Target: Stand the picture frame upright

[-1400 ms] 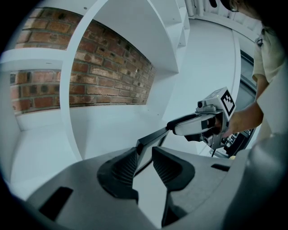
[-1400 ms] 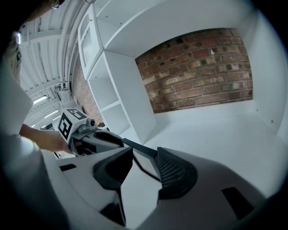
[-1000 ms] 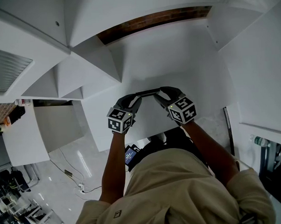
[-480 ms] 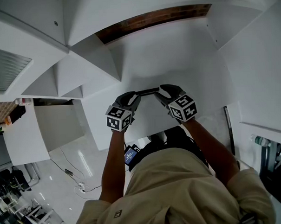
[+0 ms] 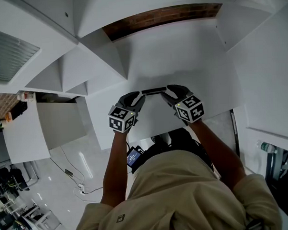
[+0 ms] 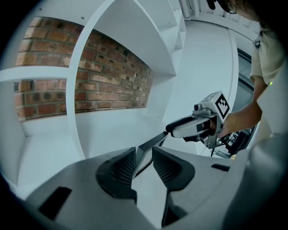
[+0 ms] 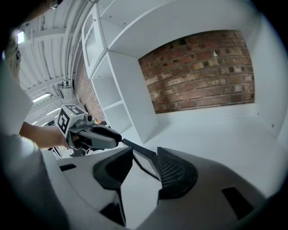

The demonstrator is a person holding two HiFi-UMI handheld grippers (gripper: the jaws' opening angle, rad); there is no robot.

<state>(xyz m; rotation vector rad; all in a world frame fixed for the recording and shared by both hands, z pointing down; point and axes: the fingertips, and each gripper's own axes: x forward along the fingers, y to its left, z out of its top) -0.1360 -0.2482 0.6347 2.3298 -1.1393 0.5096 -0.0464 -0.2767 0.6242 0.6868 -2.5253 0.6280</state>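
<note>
Little has shifted over the last second: both grippers stay at the two ends of the picture frame [image 5: 154, 91], and the frame has kept its place in front of the brick wall [image 5: 159, 18].

It is a thin, dark-edged frame. Its long axis runs side to side, roughly parallel to the brick wall, from one gripper to the other. From the head view it shows almost edge-on, as a narrow dark bar, so its face is turned away from the camera overhead. In the gripper views the pale face leans back from its dark upper edge. Whether the lower edge touches the white shelf board [image 5: 179, 58] that runs out from the foot of the brick wall, I cannot tell.

The left gripper [image 6: 144, 155] has its ribbed pads drawn close together, with the frame's left end filling the gap between them. The right gripper [image 7: 145, 152] is clamped on the opposite end; its jaws stand somewhat wider, and the frame's corner lies against one pad.

The frame sits in the wide open compartment backed by the brick wall. A white upright divider [image 7: 135, 94] stands out from the wall's left end and separates this compartment from narrower ones beyond.
</note>
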